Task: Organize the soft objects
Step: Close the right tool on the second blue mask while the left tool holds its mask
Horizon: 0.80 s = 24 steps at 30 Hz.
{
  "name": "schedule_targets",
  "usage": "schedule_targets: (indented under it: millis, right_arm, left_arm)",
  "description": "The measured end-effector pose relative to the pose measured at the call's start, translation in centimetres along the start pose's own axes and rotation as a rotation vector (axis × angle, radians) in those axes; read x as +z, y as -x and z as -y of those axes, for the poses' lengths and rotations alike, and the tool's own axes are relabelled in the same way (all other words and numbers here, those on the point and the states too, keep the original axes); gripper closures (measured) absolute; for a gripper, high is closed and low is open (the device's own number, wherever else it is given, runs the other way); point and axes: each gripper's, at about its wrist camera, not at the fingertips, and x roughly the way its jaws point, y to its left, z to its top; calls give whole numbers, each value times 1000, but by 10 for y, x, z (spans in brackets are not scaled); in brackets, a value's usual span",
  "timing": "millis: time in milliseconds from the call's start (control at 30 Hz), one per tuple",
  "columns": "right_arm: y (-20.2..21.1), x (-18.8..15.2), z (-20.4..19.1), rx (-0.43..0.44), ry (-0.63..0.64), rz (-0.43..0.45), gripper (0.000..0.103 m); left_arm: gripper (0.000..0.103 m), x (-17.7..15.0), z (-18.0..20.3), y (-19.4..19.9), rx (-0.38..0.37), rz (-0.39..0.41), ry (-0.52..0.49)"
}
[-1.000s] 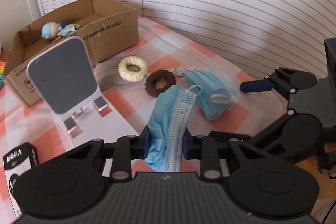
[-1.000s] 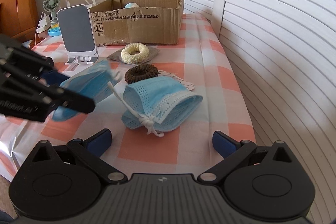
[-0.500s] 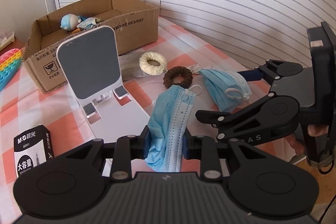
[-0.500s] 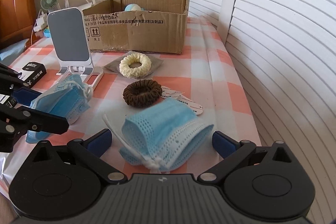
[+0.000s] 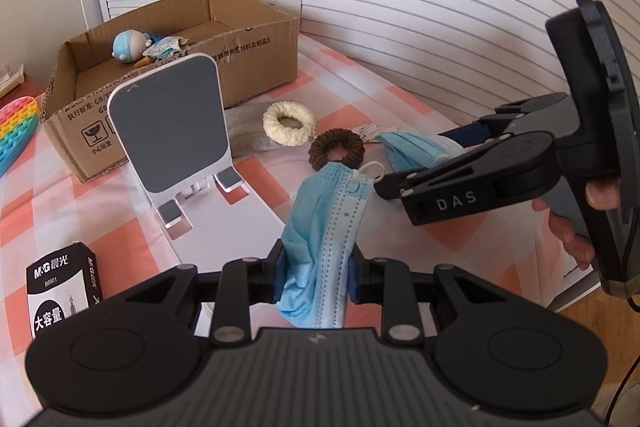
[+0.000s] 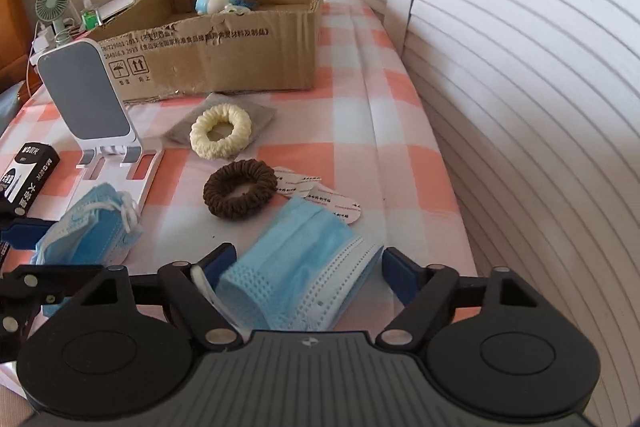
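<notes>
My left gripper point(image 5: 316, 271) is shut on a folded blue face mask point(image 5: 320, 223), which hangs between its pads above the checked tablecloth point(image 5: 360, 83). The same held mask point(image 6: 88, 231) shows at the left of the right wrist view. A second blue mask point(image 6: 296, 267) lies on the cloth between the fingers of my right gripper point(image 6: 308, 263). Its jaws are closing, with a narrow gap still showing on the right side. From the left wrist view the right gripper point(image 5: 424, 155) reaches in from the right over that mask point(image 5: 408, 151).
A cardboard box point(image 6: 240, 55) holding a plush toy point(image 6: 212, 1) stands at the back. A white scrunchie point(image 6: 221, 132) on grey cloth, a brown scrunchie point(image 6: 240, 193), white patches point(image 6: 320, 195), a phone stand point(image 6: 86, 103) and a black carton point(image 6: 28, 171) lie around. Slatted doors run along the right.
My right gripper has moved forward until the second mask lies between its fingers, and its jaws have narrowed. The left gripper keeps its hold on the first mask.
</notes>
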Motion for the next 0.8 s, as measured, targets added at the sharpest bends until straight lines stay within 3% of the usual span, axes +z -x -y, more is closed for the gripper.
schedule_targets:
  millis: [200,500,800]
  right_arm:
    - [8,-2,2,12,-2,7,53]
    - [25,-7,2,45,48,23,65]
    - [50,-8,-5,131,67,56,66]
  left_arm:
    - [76,1,-1,0,-12,-6,-6]
    - [76,0,6,8,-37,-30,-44]
    - [76,-4,8,23,-45,-31,-57]
